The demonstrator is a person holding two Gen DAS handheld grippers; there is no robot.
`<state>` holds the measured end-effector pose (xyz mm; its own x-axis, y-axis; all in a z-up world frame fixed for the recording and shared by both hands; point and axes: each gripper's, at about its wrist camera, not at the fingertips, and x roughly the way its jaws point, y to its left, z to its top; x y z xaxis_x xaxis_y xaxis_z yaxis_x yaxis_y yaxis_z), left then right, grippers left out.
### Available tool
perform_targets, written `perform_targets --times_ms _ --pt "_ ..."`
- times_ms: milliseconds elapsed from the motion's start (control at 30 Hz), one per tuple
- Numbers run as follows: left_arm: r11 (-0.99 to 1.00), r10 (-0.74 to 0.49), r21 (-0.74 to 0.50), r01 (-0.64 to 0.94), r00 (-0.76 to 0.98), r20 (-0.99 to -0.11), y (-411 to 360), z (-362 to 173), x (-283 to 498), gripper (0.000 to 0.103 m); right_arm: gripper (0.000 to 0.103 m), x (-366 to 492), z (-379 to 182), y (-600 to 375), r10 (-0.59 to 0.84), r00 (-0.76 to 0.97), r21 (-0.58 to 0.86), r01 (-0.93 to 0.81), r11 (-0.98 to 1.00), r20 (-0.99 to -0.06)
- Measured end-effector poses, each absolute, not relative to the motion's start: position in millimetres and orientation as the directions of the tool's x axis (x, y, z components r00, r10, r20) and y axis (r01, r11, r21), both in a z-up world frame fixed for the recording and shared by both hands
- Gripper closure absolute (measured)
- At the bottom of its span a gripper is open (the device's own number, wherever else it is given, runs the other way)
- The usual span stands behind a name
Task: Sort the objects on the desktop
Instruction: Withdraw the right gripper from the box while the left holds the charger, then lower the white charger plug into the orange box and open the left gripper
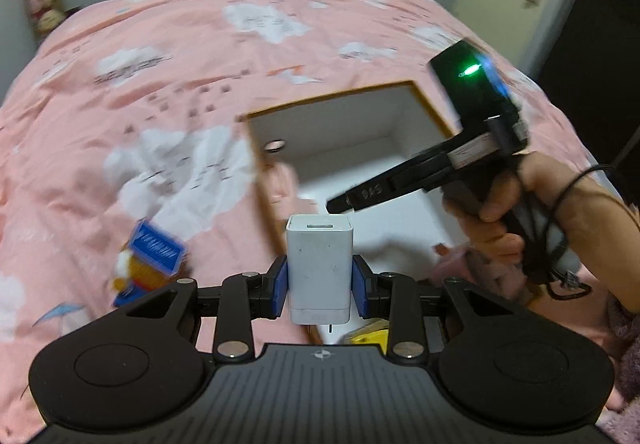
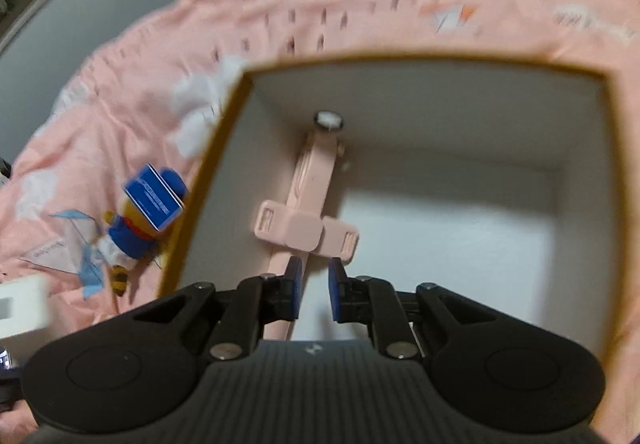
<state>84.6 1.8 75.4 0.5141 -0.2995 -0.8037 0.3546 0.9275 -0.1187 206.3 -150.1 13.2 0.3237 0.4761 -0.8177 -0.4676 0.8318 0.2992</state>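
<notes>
Charger (image 1: 320,268), small, stiff and light-looking, sits clenched between left tongs (image 1: 320,284) by its flat sides, box (image 1: 332,100) at twelve o'clock; right tongs (image 2: 313,284) hang released, empty, above pink holder (image 2: 308,212).

The charger (image 1: 319,268) looks like smooth white plastic, faintly scuffed. The bed cover (image 1: 160,84) is soft pink printed cloth, creased. The box (image 2: 400,112) has matt white card walls with raw brown edges. The pink holder (image 2: 306,220) looks like smooth matt plastic.
</notes>
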Motion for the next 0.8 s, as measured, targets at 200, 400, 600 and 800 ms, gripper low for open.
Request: perform_targets --times_ms 200,400,600,800 --pt "0.863 -0.264 -0.025 0.505 0.407 -0.875 -45.5 55.2 93.5 0.066 0.082 173.8 40.3 -191.6 0.495 0.485 0.296 -0.43 0.853 -0.721" --pt "0.836 -0.203 0.006 0.549 0.318 -0.926 -63.9 30.2 100.0 0.066 0.082 165.0 28.5 -204.3 0.574 0.431 0.407 -0.421 0.81 -0.697" --pt "0.846 -0.177 -0.004 0.533 0.273 -0.946 -65.0 18.9 107.1 0.066 0.083 163.5 19.8 -207.3 0.726 0.268 0.599 -0.426 0.678 -0.633" --pt "0.835 -0.139 0.036 0.549 0.274 -0.952 -76.2 11.8 111.5 0.066 0.083 150.5 14.2 -195.2 0.752 0.174 0.606 -0.491 0.626 -0.636"
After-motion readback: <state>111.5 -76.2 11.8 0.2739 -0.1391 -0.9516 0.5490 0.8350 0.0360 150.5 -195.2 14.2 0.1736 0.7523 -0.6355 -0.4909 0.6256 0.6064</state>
